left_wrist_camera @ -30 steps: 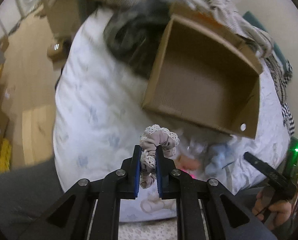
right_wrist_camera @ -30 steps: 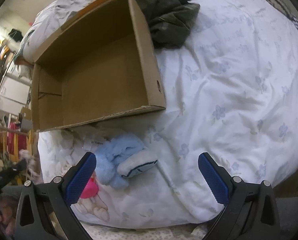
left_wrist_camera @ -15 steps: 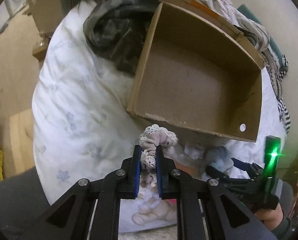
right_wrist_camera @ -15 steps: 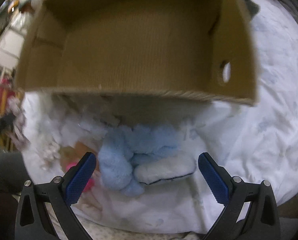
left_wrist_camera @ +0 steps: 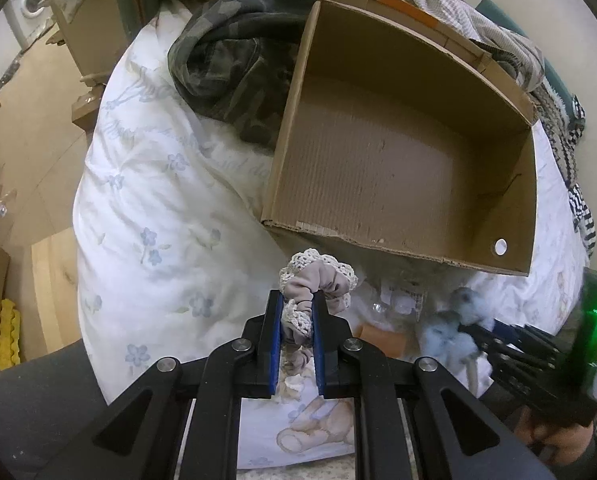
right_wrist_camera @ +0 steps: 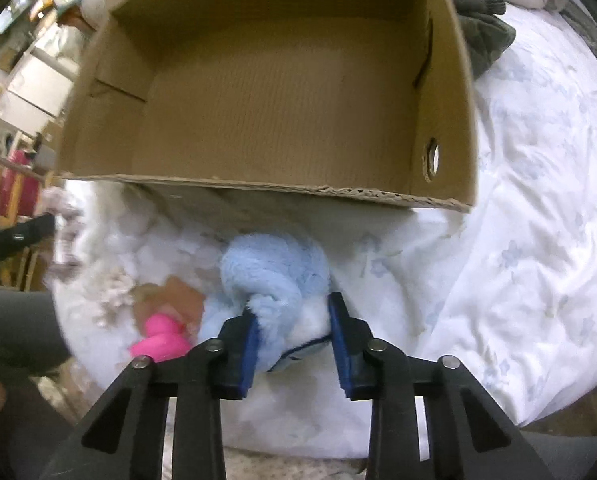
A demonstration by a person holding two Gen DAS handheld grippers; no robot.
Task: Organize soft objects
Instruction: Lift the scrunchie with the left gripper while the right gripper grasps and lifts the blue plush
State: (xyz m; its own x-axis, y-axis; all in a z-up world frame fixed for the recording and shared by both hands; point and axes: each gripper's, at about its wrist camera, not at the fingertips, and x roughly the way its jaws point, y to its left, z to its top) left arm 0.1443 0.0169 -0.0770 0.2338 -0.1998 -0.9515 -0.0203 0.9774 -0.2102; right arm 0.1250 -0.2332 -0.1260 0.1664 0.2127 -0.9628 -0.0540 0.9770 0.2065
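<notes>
My left gripper (left_wrist_camera: 296,300) is shut on a beige lace-trimmed scrunchie (left_wrist_camera: 318,280) and holds it just in front of the near wall of an open cardboard box (left_wrist_camera: 398,184). My right gripper (right_wrist_camera: 292,312) is shut on a light blue plush toy (right_wrist_camera: 274,268) that lies on the white bedding below the box's (right_wrist_camera: 282,96) near edge. It also shows in the left wrist view (left_wrist_camera: 450,324), with the right gripper (left_wrist_camera: 478,332) on it. The box is empty inside.
A pink toy (right_wrist_camera: 160,340) and a brown item (right_wrist_camera: 178,300) lie left of the blue plush. A camouflage garment (left_wrist_camera: 234,68) is piled against the box's left side. The flowered duvet (left_wrist_camera: 146,208) drops off to the wooden floor (left_wrist_camera: 26,92) on the left.
My right gripper has moved down onto the blue plush and closed on it. My left gripper, still holding the scrunchie, has moved closer to the box.
</notes>
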